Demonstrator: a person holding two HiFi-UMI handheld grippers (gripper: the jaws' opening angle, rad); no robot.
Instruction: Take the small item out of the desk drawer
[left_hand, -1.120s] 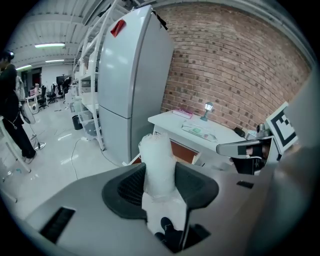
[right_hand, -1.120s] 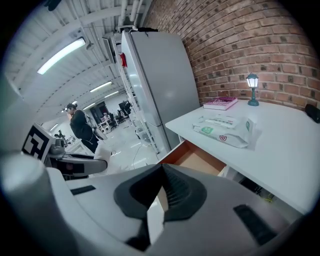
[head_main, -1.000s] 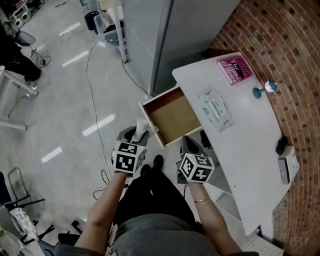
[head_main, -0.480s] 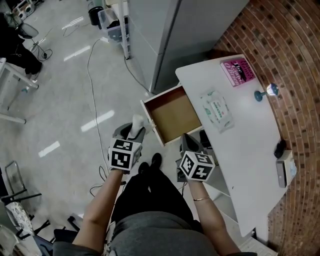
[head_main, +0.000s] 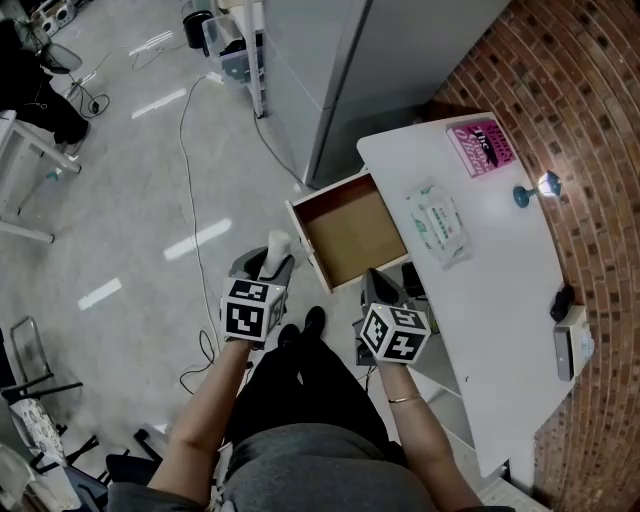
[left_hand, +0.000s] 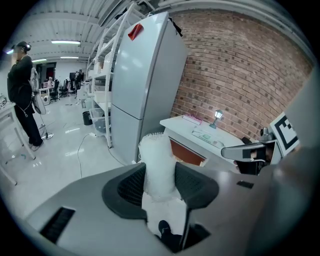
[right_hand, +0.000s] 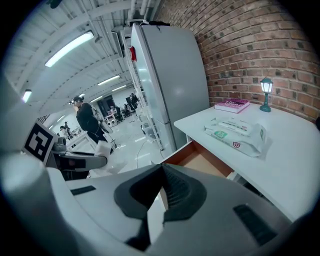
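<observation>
- One tall grey fridge (head_main: 380, 70) stands by the desk's far end.
- White desk (head_main: 500, 300) runs along the brick wall, bearing a wipes pack (head_main: 437, 222), a pink book (head_main: 484, 145) and a small lamp (head_main: 535, 190).
- Drawer (head_main: 350, 232) is pulled out, its brown bottom showing.
- Right gripper (head_main: 378, 285) sits near the drawer's front corner, jaws pressed together with nothing between.
- Left gripper (left_hand: 160, 186) clamps the small item (left_hand: 159, 165), a white mesh-wrapped roll standing upright, outside the drawer, above the floor just left of its front.
</observation>
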